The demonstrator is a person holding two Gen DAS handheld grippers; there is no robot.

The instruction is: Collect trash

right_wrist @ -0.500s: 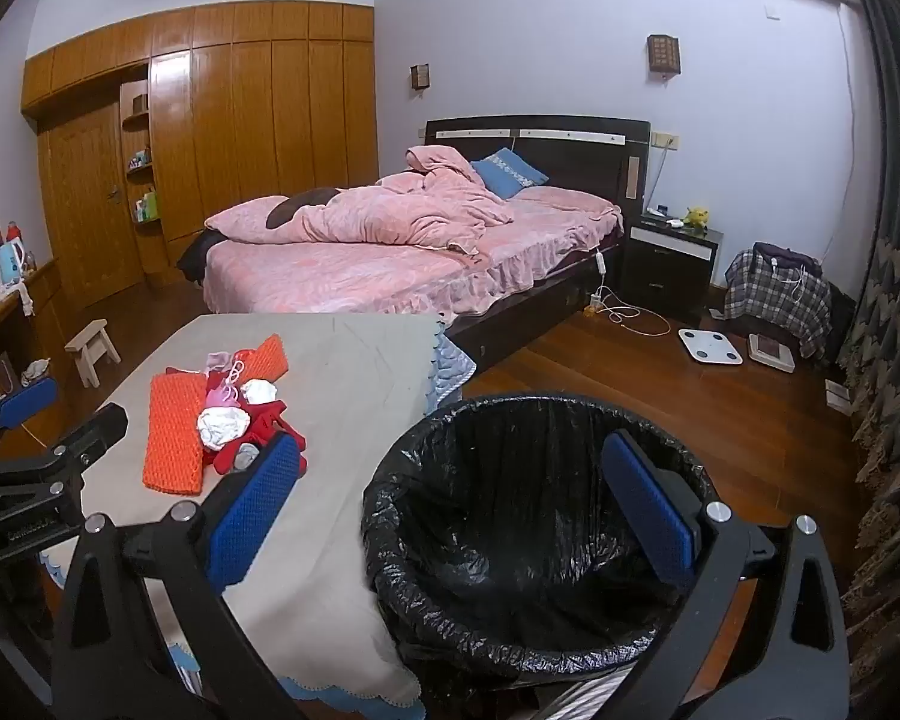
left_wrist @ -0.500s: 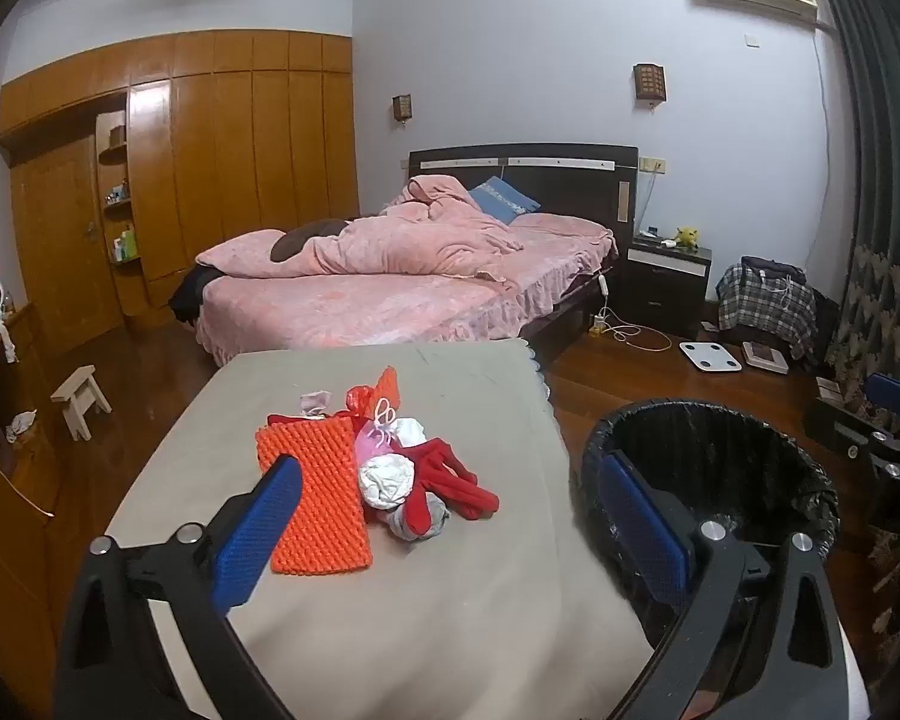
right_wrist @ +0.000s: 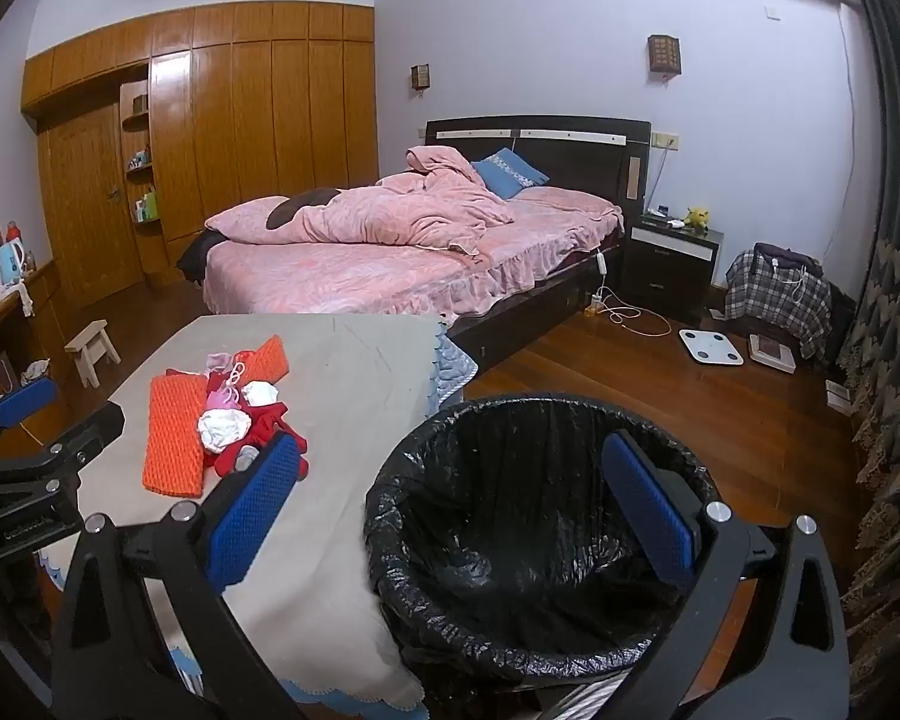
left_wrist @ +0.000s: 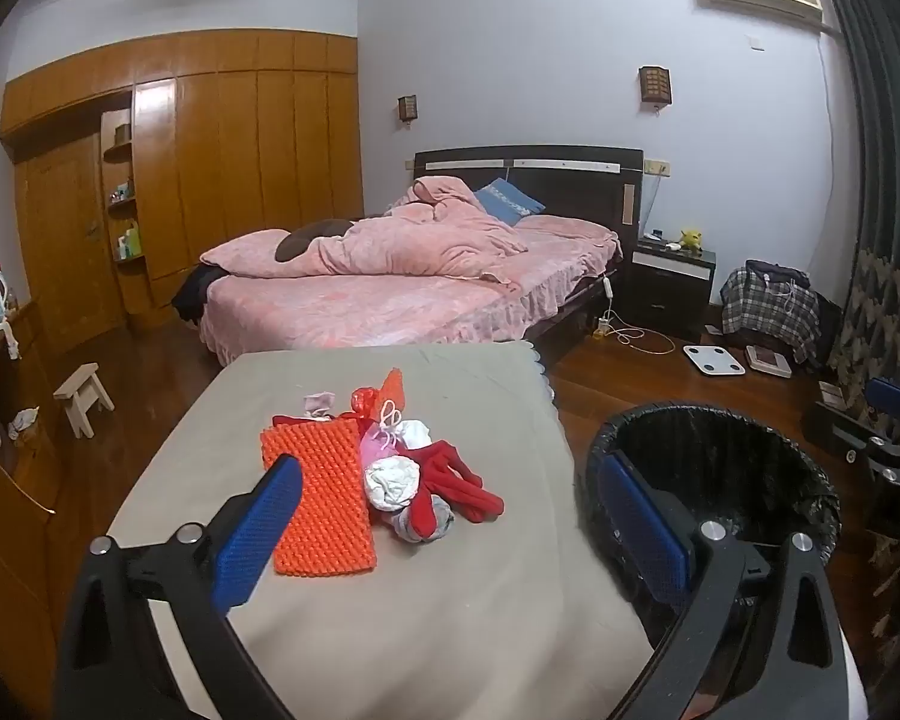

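Two handheld grippers hover at the near end of a cloth-covered table (left_wrist: 450,630) in a bedroom, both angled slightly downward. The left gripper (left_wrist: 450,534) has its blue-padded fingers (left_wrist: 258,534) spread fully apart with nothing between them; it hangs over the near part of the table. The right gripper (right_wrist: 450,516) is likewise wide apart and empty, held over a bin lined with a black bag (right_wrist: 510,570) that stands just beside the table's right edge.

The trash sits in a small pile (left_wrist: 402,468) near the middle of the table, slightly toward the left edge: an orange foam net sleeve (left_wrist: 321,504) lying flat, a crumpled white wad (left_wrist: 393,483) touching its right side, red scraps (left_wrist: 462,483), and smaller pink and white bits behind. Neither gripper touches the pile.

Beyond the table's far edge are a bed with pink bedding (left_wrist: 390,282) and a wooden wardrobe (left_wrist: 240,180).
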